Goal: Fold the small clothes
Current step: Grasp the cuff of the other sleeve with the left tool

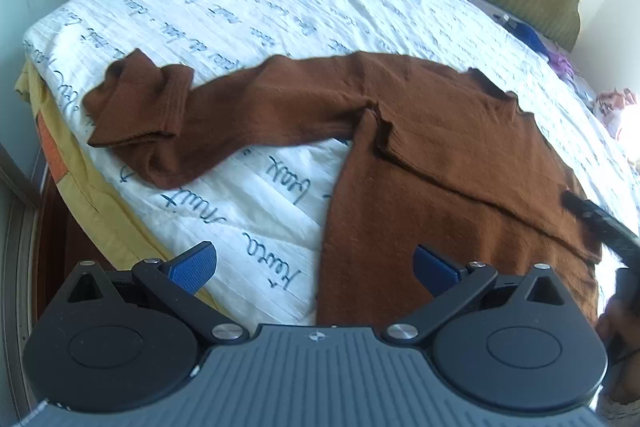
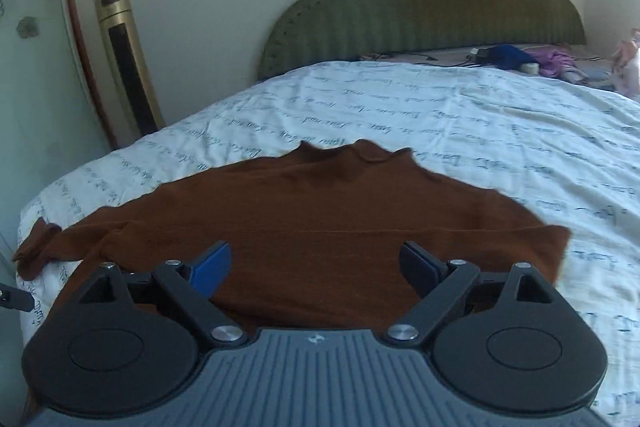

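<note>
Left gripper (image 1: 316, 267): we see its jaws wide apart with nothing between them, hanging over the near left edge of the sweater's body, half above bare sheet.
Right gripper (image 2: 316, 269): we see its jaws spread wide too, empty, low over the sweater's near hem; in the left view only a dark finger of it shows at the right edge.
Sweater (image 1: 460, 163): brown knit, lying on the bed near its foot, collar toward the headboard.
Left sleeve (image 1: 224, 115): stretched out sideways, its cuff end doubled back in a rough heap near the bed's corner.
Right side: a straight crease and a diagonal edge run across the body, so we judge the right sleeve already folded in over the front.
Progress: we judge it early; one side looks turned in, the left sleeve and the lengthwise folds remain.
Sheet (image 2: 460, 131): white with script, a little creased.
Headboard (image 2: 424, 11): green, padded, with small clutter at its foot.
Hard to tell: the hem hides under both grippers; the right view is smeared, and the sweater's right edge is blurred there.
</note>
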Demonstrator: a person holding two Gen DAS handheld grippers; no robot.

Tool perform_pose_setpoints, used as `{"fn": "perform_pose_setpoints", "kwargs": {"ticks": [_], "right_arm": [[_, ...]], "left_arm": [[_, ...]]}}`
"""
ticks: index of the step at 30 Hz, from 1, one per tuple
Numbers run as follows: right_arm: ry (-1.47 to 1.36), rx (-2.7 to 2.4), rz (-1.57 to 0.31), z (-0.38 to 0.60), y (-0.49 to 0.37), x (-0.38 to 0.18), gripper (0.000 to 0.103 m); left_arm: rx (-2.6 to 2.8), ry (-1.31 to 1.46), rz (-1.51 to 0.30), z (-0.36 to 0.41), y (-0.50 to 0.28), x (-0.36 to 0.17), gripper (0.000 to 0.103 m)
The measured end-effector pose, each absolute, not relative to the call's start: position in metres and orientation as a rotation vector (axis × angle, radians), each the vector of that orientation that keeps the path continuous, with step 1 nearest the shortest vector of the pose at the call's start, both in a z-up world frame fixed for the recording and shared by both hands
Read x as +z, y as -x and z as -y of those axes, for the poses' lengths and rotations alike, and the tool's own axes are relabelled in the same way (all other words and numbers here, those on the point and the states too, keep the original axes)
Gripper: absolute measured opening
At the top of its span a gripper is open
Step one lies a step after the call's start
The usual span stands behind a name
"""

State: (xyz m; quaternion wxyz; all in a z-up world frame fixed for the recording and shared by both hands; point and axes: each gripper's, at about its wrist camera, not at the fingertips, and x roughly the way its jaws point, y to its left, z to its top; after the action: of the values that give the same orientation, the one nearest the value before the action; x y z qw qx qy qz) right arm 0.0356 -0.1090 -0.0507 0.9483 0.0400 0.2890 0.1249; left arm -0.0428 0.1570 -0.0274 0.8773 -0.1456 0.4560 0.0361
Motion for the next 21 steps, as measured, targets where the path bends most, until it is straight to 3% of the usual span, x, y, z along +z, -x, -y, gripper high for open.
{"fn": "perform_pose_setpoints", "kwargs": {"ticks": [3, 8, 12, 15, 21], "right_arm": [[0.094, 0.134, -0.750, 0.079, -0.068, -0.088, 0.095], [-0.070, 0.157, -0.715, 0.086, -0.050, -0.075, 0.100], [-0.140, 0.190, -0.643, 0.089, -0.021, -0.076, 0.101], [-0.160, 0.173, -0.620, 0.089, -0.009, -0.088, 0.101], [-0.185, 0.168, -0.593, 0.092, -0.010, -0.090, 0.101]], "left_arm": [[0.117, 0.287, -0.924, -0.163, 0.041, -0.029, 0.103], [0.258, 0.185, -0.818, -0.199, 0.038, -0.020, 0.103], [0.223, 0.327, -0.712, -0.262, 0.045, -0.015, 0.103], [0.113, 0.451, -0.527, -0.305, 0.067, -0.018, 0.103], [0.017, 0.041, -0.523, -0.301, 0.067, -0.020, 0.103]]}}
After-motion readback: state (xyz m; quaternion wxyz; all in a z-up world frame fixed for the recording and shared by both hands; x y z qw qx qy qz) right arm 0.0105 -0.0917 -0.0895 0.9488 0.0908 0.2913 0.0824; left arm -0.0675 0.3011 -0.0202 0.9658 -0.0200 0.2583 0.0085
